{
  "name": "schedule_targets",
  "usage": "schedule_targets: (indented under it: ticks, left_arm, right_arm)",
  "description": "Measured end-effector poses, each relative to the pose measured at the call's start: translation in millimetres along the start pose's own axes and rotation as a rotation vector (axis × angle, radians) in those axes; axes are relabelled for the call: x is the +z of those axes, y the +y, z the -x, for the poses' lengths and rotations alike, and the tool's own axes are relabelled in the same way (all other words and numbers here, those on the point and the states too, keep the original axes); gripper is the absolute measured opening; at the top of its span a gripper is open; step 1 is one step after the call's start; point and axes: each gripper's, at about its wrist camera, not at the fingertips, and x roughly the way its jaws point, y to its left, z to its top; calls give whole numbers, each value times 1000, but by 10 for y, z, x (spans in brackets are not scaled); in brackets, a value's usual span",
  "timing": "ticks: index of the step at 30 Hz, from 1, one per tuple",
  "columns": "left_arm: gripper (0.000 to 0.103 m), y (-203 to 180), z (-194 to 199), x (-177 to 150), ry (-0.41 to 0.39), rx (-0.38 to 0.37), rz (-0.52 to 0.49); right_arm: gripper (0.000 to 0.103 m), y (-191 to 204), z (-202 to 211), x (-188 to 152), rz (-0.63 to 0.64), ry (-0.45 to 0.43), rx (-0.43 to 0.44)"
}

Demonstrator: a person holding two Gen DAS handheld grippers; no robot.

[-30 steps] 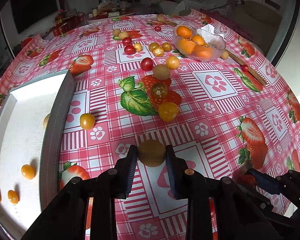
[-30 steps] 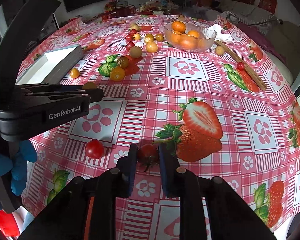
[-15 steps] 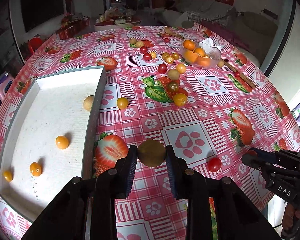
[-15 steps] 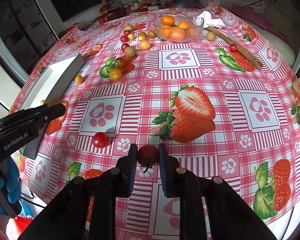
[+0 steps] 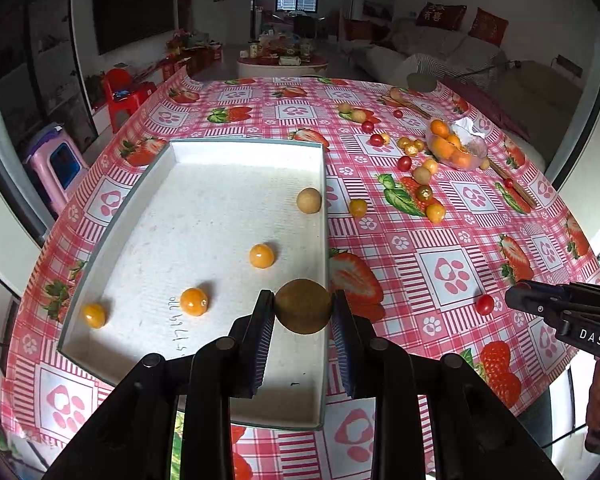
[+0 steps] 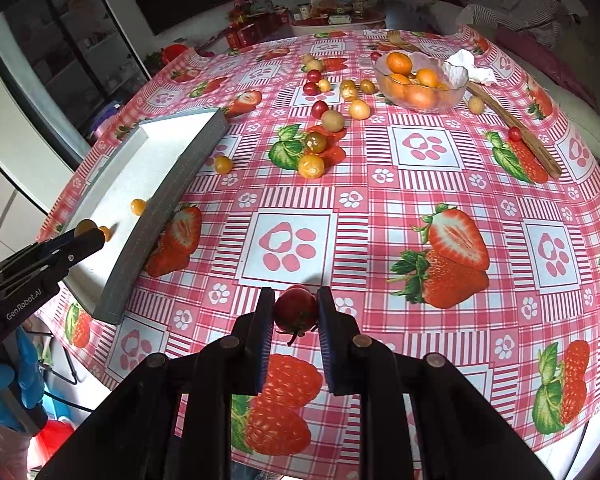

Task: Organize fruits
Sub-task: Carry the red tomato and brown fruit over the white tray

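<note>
Brown fruit (image 5: pixel 303 306) pinched in left tongs (image 5: pixel 302 312) above tray (image 5: pixel 325 216) edge, ready for drop; right tongs (image 6: pixel 296 312) pinch red tomato (image 6: pixel 296 309), likely tray-bound.

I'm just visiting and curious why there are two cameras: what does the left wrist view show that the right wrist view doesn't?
Only the left wrist view shows the brown fruit clamped in the left gripper, the tray's whole floor and the pale fruit inside it.

Only the right wrist view shows the red tomato held by the right gripper.

Both show the white tray, the glass bowl of oranges and scattered fruit on the tablecloth.
</note>
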Motion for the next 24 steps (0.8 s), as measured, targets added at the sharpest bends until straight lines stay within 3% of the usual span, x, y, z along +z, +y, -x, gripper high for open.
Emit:
schedule_targets:
  ticks: [12, 24]
  left_arm:
    - [31, 821, -92, -191, 18, 142, 113]
    - [31, 1004, -355, -202, 99, 155, 112]
  right_arm:
    - [23, 928, -260, 383, 141, 25, 69]
    - [23, 1772, -769, 580, 304, 100, 108]
